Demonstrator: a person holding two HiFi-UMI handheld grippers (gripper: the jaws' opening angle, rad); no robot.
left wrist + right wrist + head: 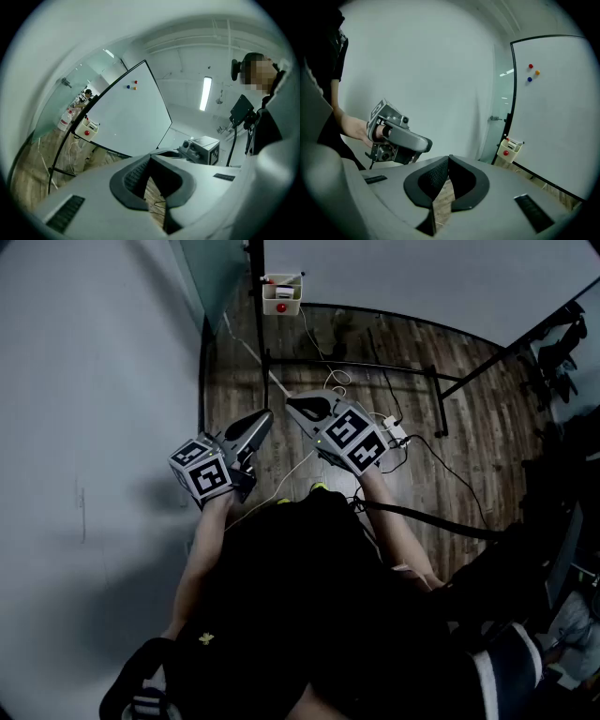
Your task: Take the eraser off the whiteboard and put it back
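Grey-padded jaws of the left gripper (pixel 150 157) meet at their tips, empty; the right gripper (pixel 449 157) is likewise closed on nothing. Both sit well apart from the whiteboard (pixel 422 277), whose lower corner carries a cream holder (pixel 280 294) with a red piece; the eraser cannot be singled out.

Wood-plank floor (pixel 375 343), pale wall (pixel 94 381), glass partition (pixel 220 277), ceiling strip light (pixel 205 93)

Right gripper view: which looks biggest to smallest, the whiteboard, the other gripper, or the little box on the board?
1. whiteboard
2. left gripper, though being nearer the camera makes it look bigger
3. box
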